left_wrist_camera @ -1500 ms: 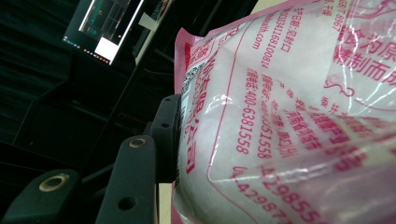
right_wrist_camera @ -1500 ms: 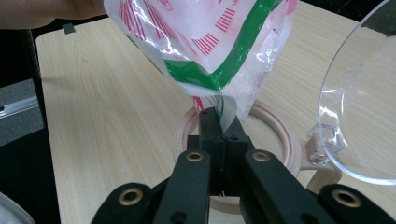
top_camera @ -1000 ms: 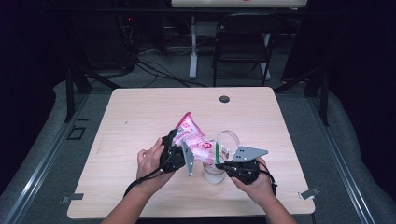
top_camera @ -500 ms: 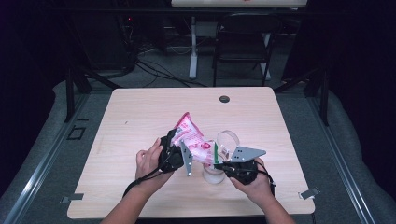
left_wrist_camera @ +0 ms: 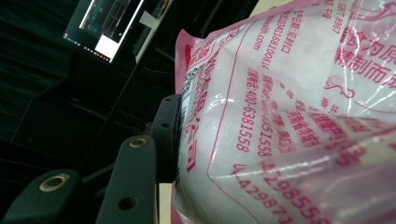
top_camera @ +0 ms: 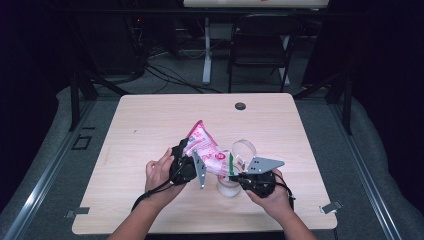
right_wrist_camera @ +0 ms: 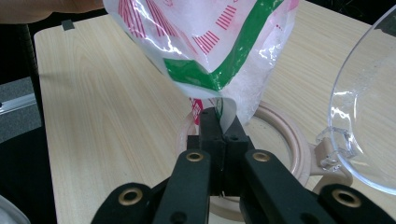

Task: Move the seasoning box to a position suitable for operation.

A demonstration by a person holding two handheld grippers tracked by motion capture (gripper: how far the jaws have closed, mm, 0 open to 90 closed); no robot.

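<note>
Pale wood tabletop (top_camera: pixel 150 125) carries the work close to its near edge, with dark floor, cables and a folding chair (top_camera: pixel 260 47) beyond the far edge. Nearest, the right gripper (right_wrist_camera: pixel 219 122) has its jaws pressed together on the lower corner of a pink-and-white printed bag (top_camera: pixel 204 150) of white granules, apparently to steer the bag's mouth. Directly under that corner stands a clear jar (top_camera: pixel 229 186) with a beige rim, its hinged clear lid (top_camera: pixel 243 150) swung open, so the contents can likely drop straight in. Just beyond, the left gripper (top_camera: pixel 186 162) clamps the bag's fuller upper body, its jaws partway apart around it, holding the bag tilted above the jar, probably for pouring.
</note>
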